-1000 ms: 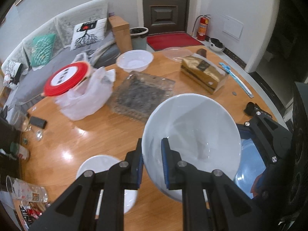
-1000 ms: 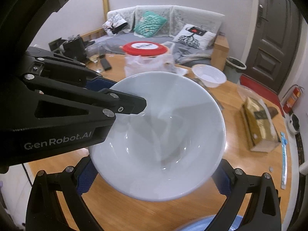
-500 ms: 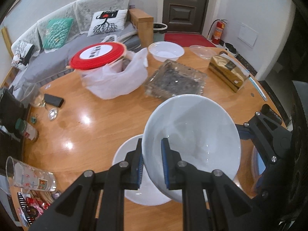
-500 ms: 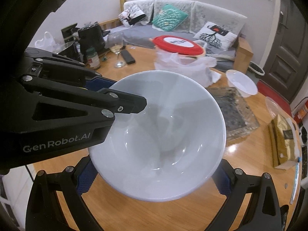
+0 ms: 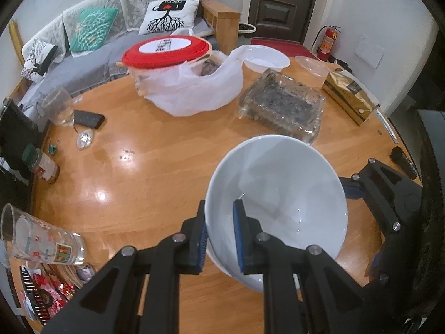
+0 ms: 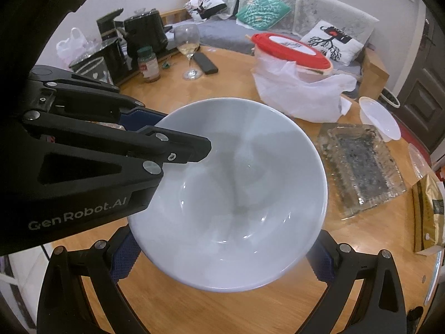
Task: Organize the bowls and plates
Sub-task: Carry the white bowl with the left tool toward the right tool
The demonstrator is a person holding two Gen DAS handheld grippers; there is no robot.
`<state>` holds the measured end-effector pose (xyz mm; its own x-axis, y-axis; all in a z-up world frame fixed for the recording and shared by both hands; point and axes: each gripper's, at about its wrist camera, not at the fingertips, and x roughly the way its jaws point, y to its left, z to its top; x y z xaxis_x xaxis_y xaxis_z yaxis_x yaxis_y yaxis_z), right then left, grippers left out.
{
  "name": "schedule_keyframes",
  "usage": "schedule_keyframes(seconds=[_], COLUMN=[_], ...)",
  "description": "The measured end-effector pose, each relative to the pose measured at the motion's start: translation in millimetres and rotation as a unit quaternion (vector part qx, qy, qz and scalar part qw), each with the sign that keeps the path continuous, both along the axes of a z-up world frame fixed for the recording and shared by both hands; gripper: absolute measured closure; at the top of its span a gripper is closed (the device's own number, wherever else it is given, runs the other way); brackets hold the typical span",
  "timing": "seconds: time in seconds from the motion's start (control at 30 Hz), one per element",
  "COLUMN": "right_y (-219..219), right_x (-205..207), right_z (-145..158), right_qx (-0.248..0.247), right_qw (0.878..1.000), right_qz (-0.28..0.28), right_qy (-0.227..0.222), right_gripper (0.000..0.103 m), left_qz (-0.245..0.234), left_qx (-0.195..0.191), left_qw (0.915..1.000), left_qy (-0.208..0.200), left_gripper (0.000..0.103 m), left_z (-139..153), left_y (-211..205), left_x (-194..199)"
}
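1. Left wrist view: the white bowl [image 5: 278, 208] fills the lower centre of the frame, tilted, above the wooden table [image 5: 155, 161]. The left gripper [image 5: 219, 231] is clenched on its near rim, one blue pad inside the wall and one outside.
2. Right wrist view: the same bowl sits mid-frame. The right gripper [image 6: 222, 253] is spread wide, its blue pads at the bowl's lower left and lower right; whether they press the outer wall cannot be told.
3. A sliver of white shows under the bowl at the lower centre of the left view; what it is cannot be told.
4. Further out on the table: a clear tray [image 5: 281, 105] just beyond the bowl, a bagged tub with a red lid [image 5: 167, 51] in the upper centre, a smaller white bowl [image 5: 264, 58] and a gold box [image 5: 347, 94] in the upper right, a wine glass [image 5: 59, 108] and a printed tumbler [image 5: 41, 239] at the left.
5. Risk, as I judge it: a one-sided rim pinch on glazed ware can let the bowl pivot and slip. Set down while tilted, it could chip.
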<state>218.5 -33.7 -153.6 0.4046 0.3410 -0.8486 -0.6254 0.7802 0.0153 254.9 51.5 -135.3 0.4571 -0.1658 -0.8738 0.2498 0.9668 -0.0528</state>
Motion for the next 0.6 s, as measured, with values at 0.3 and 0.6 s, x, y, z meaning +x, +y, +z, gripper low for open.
schedule_keyframes(seconds=[0.3,0.6], right_y=[6,7], right_x=[2,4], right_z=[-5,-5], right_qx=[-0.017,-0.023], right_qw=[1.000,1.000], right_qz=[0.005,0.006], right_qy=[0.002,0.010], right_gripper=[0.005,0.004], left_qz=[0.004,0.006], left_qx=[-0.005,-0.005], left_qw=[0.9999,0.9999], left_qy=[0.011,0.014], left_gripper=[0.090,0.090], left_z=[-14,-20], left_y=[6,8], left_x=[7,8])
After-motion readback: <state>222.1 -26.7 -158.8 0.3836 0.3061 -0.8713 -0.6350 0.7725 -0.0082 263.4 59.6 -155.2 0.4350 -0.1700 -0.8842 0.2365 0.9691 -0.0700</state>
